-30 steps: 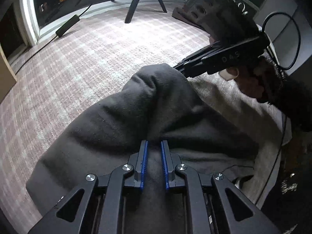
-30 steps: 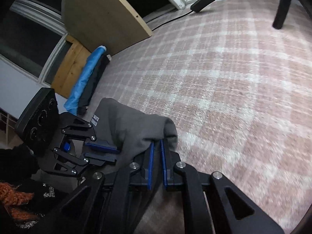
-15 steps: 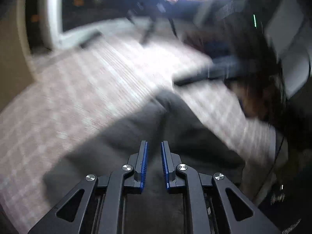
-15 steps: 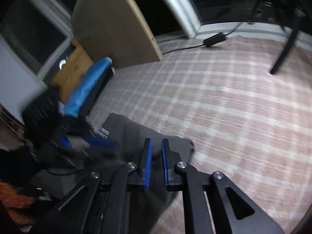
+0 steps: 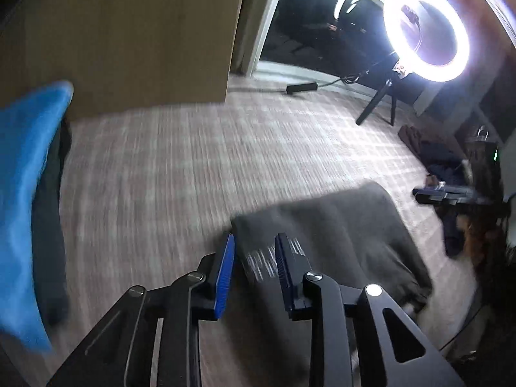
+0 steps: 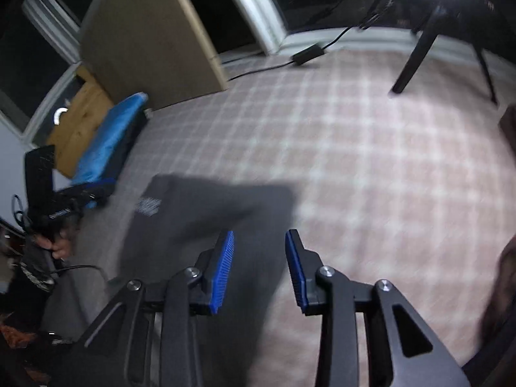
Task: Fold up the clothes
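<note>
A dark grey garment point(image 5: 348, 225) lies folded flat on the checked carpet, a white printed label point(image 5: 271, 258) near its edge; in the right wrist view it is the grey garment point(image 6: 200, 206). My left gripper point(image 5: 254, 242) hovers above its near left corner, jaws opening, nothing pinched between the blue pads. My right gripper point(image 6: 259, 237) hangs over the garment's right edge, jaws opening too, with only cloth and carpet below. The right gripper also shows in the left wrist view as a black tool point(image 5: 451, 193) at the far right, and the left gripper point(image 6: 87, 193) at the left, held by a hand point(image 6: 58, 245).
A blue cushion point(image 5: 25, 193) on a dark seat stands at the left beside a wooden panel point(image 5: 129, 32). A lit ring light point(image 5: 425, 32) on a tripod point(image 6: 416, 58) stands at the back, with a power brick and cable point(image 6: 306, 54) on the carpet. Dark clothes point(image 5: 432, 151) lie at the right.
Both grippers let go of the grey garment, opened and lifted away. The raised fold dropped flat onto the carpet. The left gripper swung left, bringing the blue cushion and ring light into view.
</note>
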`<state>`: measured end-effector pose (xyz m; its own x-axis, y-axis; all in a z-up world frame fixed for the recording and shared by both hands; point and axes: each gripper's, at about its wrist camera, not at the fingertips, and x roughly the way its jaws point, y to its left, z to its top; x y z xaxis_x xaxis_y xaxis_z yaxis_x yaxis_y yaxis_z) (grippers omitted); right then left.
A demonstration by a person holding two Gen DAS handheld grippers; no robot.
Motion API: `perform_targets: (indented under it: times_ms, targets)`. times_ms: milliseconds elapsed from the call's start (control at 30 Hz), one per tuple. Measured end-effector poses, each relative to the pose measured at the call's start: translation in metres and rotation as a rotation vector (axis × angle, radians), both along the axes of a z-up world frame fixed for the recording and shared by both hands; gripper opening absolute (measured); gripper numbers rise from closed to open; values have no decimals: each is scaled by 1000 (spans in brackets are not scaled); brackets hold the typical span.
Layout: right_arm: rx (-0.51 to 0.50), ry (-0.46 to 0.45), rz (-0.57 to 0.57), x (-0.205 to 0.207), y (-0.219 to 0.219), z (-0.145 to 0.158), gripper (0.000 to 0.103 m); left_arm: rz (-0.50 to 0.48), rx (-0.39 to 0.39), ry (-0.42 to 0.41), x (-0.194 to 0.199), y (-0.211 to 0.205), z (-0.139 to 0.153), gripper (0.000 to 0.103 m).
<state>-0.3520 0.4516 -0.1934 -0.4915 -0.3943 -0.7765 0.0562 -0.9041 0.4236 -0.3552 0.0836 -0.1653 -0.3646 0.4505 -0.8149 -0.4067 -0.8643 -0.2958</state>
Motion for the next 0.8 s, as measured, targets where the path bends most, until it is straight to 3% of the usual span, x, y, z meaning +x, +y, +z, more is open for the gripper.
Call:
perform_targets:
  times_ms: [133,233,300,333,400,467,533,600,700,767,800]
  targets:
    - [58,-27,106,13,-44,-11,33,-82,19,-61,31,21,-34,26]
    - [44,-134,150,23,-48,-33,33,-110,-136,-69,46,30,-65,25]
    - [-12,-75,75,31,-24,-17,32,-128,-120,-21,50,38,-47,24]
    - [-40,-44,36,35,-11,-10,24,-142,-109,3,52,43,-37,24]
    - [0,-15,-20,29,14,-2,12,-214,-94,59,54,70,-17,24]
    - [67,-15,-34,15,31,-6,12,-304,-83,89,52,105,-7,24]
    - [64,-26,-13,-1,40,-15,7,-392,-74,110,47,145,-5,24]
    - [54,-32,7,-17,47,-23,7,-453,-92,130,40,172,-10,28]
    - [54,-52,51,-38,50,-41,7,-475,-189,105,18,191,-36,28]
    - [23,-65,92,-46,50,-50,7,-455,-224,37,3,177,-58,19]
    - [11,-62,114,-48,47,-52,7,-447,-204,21,-1,168,-63,15]
